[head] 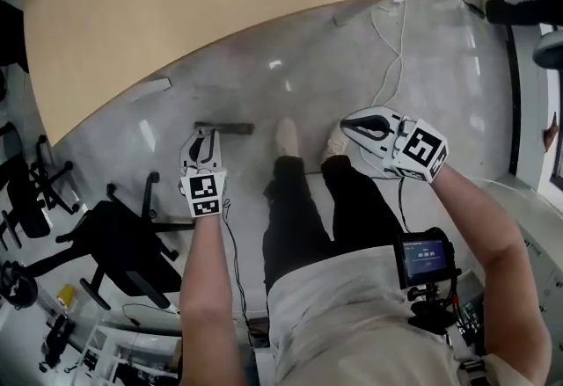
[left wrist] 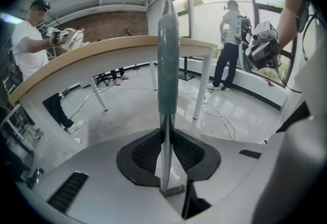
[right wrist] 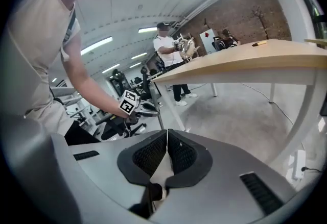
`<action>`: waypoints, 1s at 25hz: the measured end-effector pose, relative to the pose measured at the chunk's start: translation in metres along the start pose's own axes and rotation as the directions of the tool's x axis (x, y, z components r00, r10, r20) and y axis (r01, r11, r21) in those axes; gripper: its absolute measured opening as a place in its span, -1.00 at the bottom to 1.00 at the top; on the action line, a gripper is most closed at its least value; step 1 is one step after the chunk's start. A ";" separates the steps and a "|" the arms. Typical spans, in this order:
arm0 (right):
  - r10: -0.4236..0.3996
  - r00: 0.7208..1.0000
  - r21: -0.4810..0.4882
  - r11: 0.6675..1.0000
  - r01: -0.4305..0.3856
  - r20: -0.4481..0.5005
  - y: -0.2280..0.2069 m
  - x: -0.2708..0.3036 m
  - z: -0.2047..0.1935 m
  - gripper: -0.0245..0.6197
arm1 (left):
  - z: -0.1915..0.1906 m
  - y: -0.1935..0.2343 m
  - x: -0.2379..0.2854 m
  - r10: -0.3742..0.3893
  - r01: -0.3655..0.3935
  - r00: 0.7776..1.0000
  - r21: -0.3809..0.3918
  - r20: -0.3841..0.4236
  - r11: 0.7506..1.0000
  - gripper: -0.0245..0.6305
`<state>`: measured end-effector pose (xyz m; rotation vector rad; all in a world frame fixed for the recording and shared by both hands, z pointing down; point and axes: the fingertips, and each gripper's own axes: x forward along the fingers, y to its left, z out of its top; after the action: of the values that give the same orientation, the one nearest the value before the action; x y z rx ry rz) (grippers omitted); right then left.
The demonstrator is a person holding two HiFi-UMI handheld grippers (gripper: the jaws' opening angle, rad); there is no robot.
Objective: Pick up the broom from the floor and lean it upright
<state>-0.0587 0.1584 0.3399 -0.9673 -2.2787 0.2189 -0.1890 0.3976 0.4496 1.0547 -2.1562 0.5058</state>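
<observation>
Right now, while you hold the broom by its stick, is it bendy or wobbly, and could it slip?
Probably stiff: the broom handle looks like straight, shiny metal. It might slip, since the left gripper pinches that smooth thin part, not the green sleeve. Likely wobbly too: it is long and held at one spot.

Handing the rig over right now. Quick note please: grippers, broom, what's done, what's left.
Left gripper: shut on the broom handle, pole close to upright.
Right gripper: shut, empty.
Broom head: low, near the table edge; floor contact unclear.
Done: broom picked up.
Left: lean it upright against a support, then release.
</observation>
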 end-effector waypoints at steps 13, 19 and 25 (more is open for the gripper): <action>0.147 0.987 -0.113 0.982 -0.153 -0.059 0.028 0.068 0.054 -0.87 | 0.004 0.088 -0.019 0.299 -0.269 0.954 -0.382 0.018 0.884 -0.70; 0.144 0.986 -0.097 0.984 -0.153 -0.088 0.025 0.075 0.046 -0.87 | 0.015 0.115 0.000 0.333 -0.309 0.943 -0.428 -0.021 0.849 -0.70; 0.140 0.984 -0.080 0.986 -0.149 -0.106 0.019 0.072 0.038 -0.87 | 0.022 0.144 0.011 0.399 -0.371 0.916 -0.479 -0.046 0.795 -0.70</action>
<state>-0.1085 0.2256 0.3394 -1.1648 -2.1443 0.1298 -0.3179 0.4651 0.4354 0.3543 -2.3845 0.0944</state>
